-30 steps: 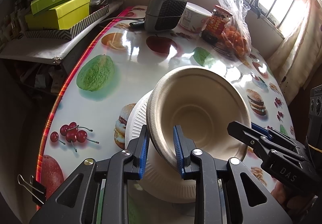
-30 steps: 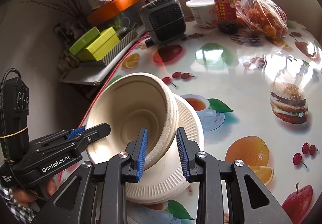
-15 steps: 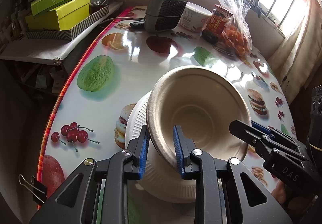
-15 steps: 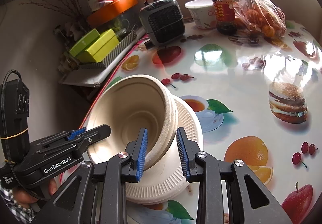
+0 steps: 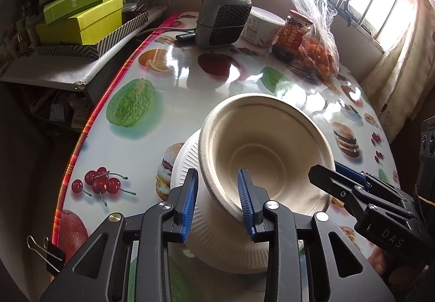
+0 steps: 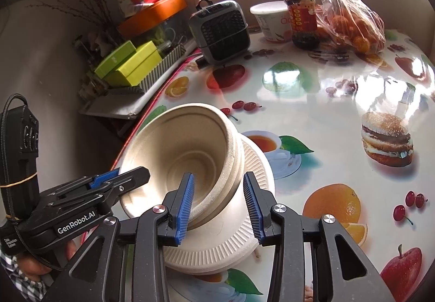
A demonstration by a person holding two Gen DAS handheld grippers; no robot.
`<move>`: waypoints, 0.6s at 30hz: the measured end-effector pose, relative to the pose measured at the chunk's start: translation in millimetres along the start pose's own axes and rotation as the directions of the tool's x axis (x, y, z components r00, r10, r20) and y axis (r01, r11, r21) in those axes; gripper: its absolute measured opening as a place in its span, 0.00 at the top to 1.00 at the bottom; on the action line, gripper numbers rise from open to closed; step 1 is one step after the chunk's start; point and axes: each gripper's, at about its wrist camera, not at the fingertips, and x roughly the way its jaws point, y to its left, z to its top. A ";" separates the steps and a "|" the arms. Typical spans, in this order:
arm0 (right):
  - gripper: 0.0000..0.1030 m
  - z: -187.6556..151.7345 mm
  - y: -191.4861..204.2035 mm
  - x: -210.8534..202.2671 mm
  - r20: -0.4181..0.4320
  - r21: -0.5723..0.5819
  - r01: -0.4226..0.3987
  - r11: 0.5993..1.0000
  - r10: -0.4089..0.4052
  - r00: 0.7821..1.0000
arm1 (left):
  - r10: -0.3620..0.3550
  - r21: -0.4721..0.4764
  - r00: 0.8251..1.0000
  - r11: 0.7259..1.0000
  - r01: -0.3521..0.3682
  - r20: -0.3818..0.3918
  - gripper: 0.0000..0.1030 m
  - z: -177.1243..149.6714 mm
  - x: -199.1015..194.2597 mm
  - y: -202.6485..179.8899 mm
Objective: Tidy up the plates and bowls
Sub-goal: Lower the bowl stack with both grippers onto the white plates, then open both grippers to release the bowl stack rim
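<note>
A beige paper bowl [image 5: 266, 150] sits stacked on other bowls on a white ribbed paper plate [image 5: 190, 160] near the table's front edge. My left gripper [image 5: 217, 201] straddles the bowl's near-left rim with a gap on the outer side, so it is open. My right gripper [image 6: 217, 204] straddles the bowl stack's right rim [image 6: 233, 155], also open with gaps at the pads. In the left wrist view the right gripper [image 5: 334, 174] shows at the bowl's right edge. In the right wrist view the left gripper [image 6: 122, 177] shows at the bowl's left rim.
The fruit-print table [image 5: 190, 76] holds a grey heater [image 5: 223, 22], a white tub [image 5: 261, 27], a red-labelled jar [image 5: 291, 35] and a bag of oranges [image 5: 318, 54] at the back. Green boxes [image 5: 78, 19] sit on a shelf to the left. A binder clip [image 5: 49, 253] grips the table edge.
Both grippers' jaws have widened on the bowl rim. The bowls and plate have hardly moved.
</note>
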 end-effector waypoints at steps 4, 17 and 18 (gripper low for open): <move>0.60 0.2 0.1 -0.6 0.002 0.001 0.000 1.000 0.000 1.000 | 0.001 0.000 1.000 1.000 -0.001 0.001 0.69 -0.6 -0.1 -0.1; 0.52 -3.7 2.5 -5.8 0.016 0.004 -0.007 1.000 0.007 1.000 | -0.001 0.001 1.000 1.000 0.001 0.020 0.58 -4.6 -7.4 -1.6; 0.51 -4.2 2.9 -6.9 0.020 0.005 -0.005 1.000 0.005 1.000 | 0.003 -0.002 1.000 1.000 -0.003 0.022 0.55 -5.0 -8.1 -1.1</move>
